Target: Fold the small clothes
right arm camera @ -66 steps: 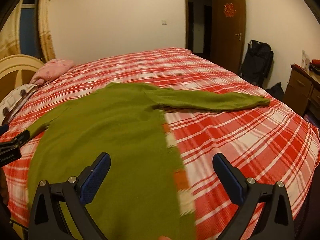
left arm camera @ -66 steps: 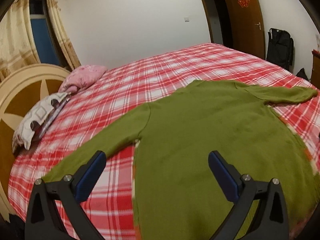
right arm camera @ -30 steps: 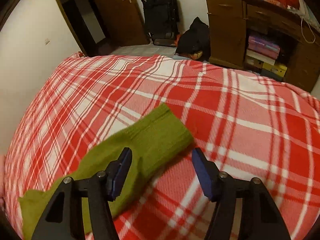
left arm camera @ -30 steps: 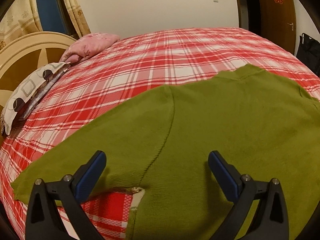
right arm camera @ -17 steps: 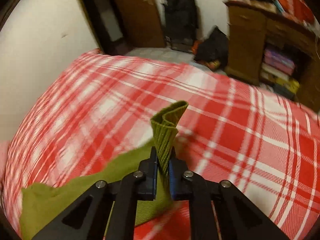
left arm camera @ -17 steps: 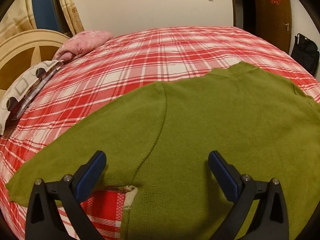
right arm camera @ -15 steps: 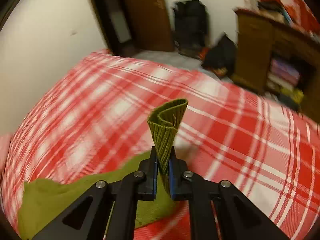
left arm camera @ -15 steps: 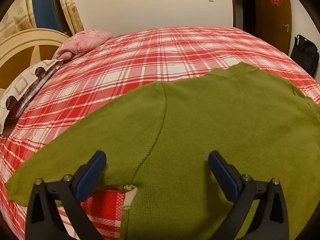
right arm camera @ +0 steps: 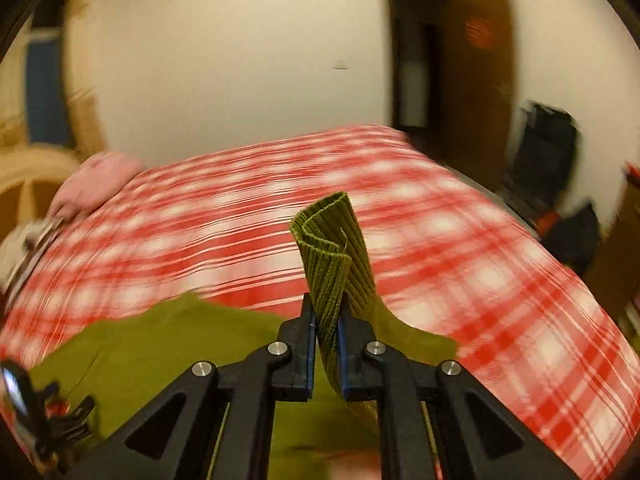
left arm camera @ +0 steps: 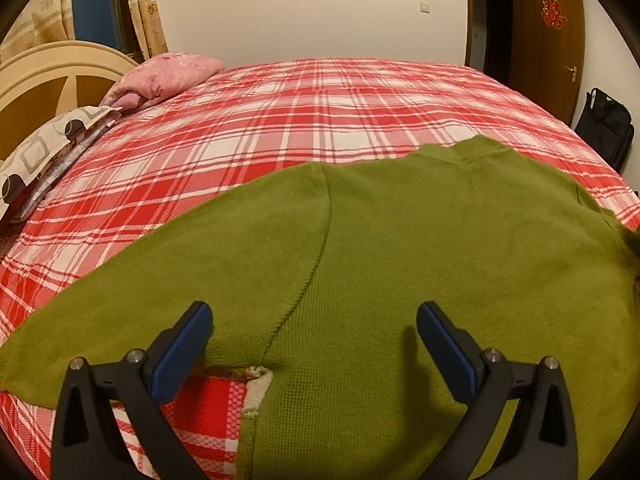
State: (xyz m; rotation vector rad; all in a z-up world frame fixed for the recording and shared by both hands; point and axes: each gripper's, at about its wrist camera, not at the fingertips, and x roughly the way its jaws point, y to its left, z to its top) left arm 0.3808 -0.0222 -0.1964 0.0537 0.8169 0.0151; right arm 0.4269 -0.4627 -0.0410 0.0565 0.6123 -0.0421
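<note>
Pinching the ribbed cuff (right arm camera: 332, 264) of the green sweater (left arm camera: 400, 248) between closed jaws, the right gripper (right arm camera: 327, 336) holds it upright at centre frame, probably to carry that sleeve across the body for a first fold. The sweater lies flat on the plaid bed (left arm camera: 320, 120), filling the lower half of the left view, where the left gripper (left arm camera: 312, 344) hovers wide open over the left armpit seam, holding nothing and seemingly placed to pin the cloth.
</note>
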